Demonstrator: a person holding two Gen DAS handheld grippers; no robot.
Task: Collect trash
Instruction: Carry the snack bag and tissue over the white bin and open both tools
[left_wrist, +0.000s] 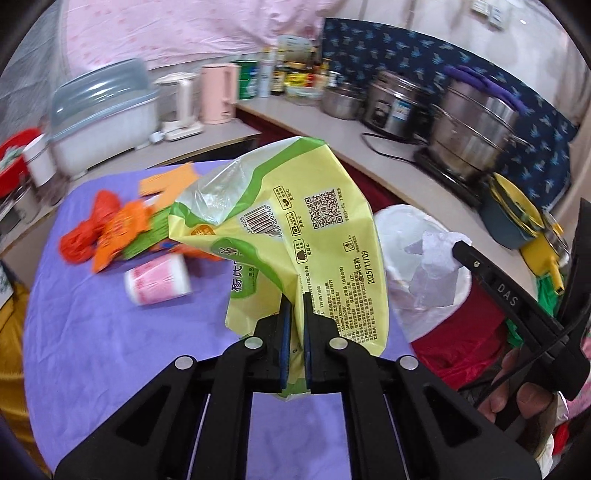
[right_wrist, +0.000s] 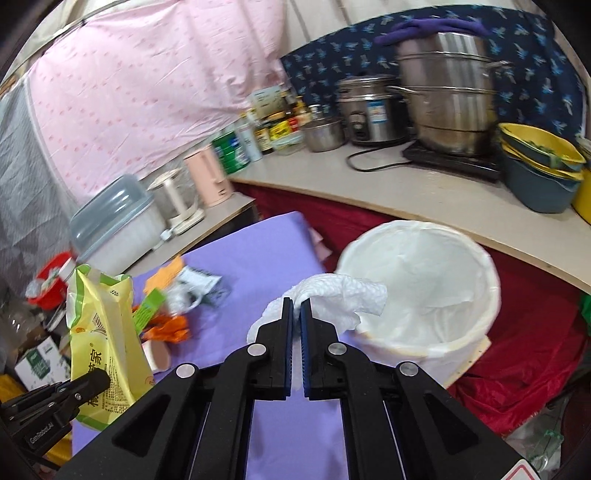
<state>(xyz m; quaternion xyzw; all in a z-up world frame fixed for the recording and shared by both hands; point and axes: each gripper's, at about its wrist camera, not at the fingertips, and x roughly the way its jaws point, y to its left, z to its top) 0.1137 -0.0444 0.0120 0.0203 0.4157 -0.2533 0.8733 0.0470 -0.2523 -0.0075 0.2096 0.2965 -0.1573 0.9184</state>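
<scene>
- The left gripper (left_wrist: 294, 301) is clamped on a yellow-green food bag (left_wrist: 314, 236), held up above the purple table (left_wrist: 110, 332).
- The right gripper (right_wrist: 296, 306) pinches a crumpled white tissue (right_wrist: 343, 295) just beside the white-lined bin (right_wrist: 476, 266), right of the table.
- Orange wrappers (left_wrist: 110, 229) lie on the table's far left.

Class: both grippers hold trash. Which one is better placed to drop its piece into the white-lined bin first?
Probably the right gripper: its crumpled tissue hangs by the bin rim, while the left gripper holds the yellow bag over the purple table.
</scene>
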